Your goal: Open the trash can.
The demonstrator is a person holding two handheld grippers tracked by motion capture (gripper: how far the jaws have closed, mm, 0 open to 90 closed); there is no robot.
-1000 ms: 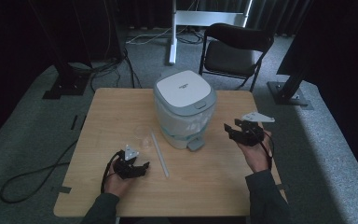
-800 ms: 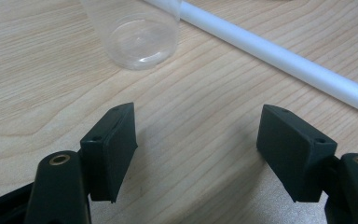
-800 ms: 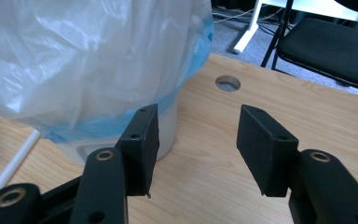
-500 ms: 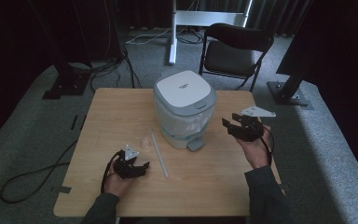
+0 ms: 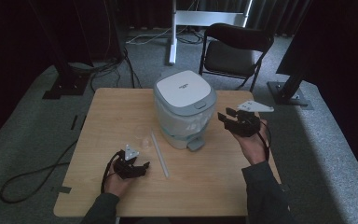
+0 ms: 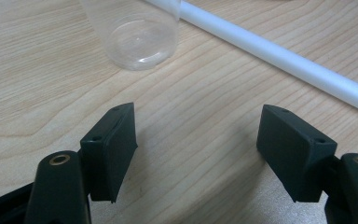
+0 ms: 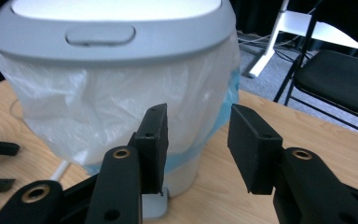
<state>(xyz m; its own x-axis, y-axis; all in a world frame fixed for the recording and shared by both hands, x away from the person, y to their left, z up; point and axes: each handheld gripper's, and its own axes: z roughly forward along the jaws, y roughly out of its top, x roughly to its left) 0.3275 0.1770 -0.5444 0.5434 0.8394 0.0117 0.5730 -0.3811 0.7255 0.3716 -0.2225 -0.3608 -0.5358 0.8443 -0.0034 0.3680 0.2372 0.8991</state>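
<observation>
A white pedal bin (image 5: 184,109) with a grey lid rim and a plastic liner stands mid-table. My right gripper (image 5: 227,117) hovers to its right, pointing at the liner-covered bin (image 7: 112,70). In the right gripper view the right gripper (image 7: 198,140) has just been closing its jaws, but a gap remains and nothing is between them. My left gripper (image 5: 137,168) rests low on the table near the front left, open and empty. Just ahead of the left gripper (image 6: 198,149) lie a clear plastic cup (image 6: 137,37) and a long white tube (image 6: 284,60).
The bin's grey foot pedal (image 5: 196,145) sticks out toward me. The white tube (image 5: 160,154) lies between the left gripper and the bin, the cup (image 5: 145,141) beside it. A black folding chair (image 5: 235,51) stands behind the table. Cables run over the floor at left.
My right gripper has risen a little and edged toward the bin, with its jaws drawn closer together. The left gripper has stayed in place.
</observation>
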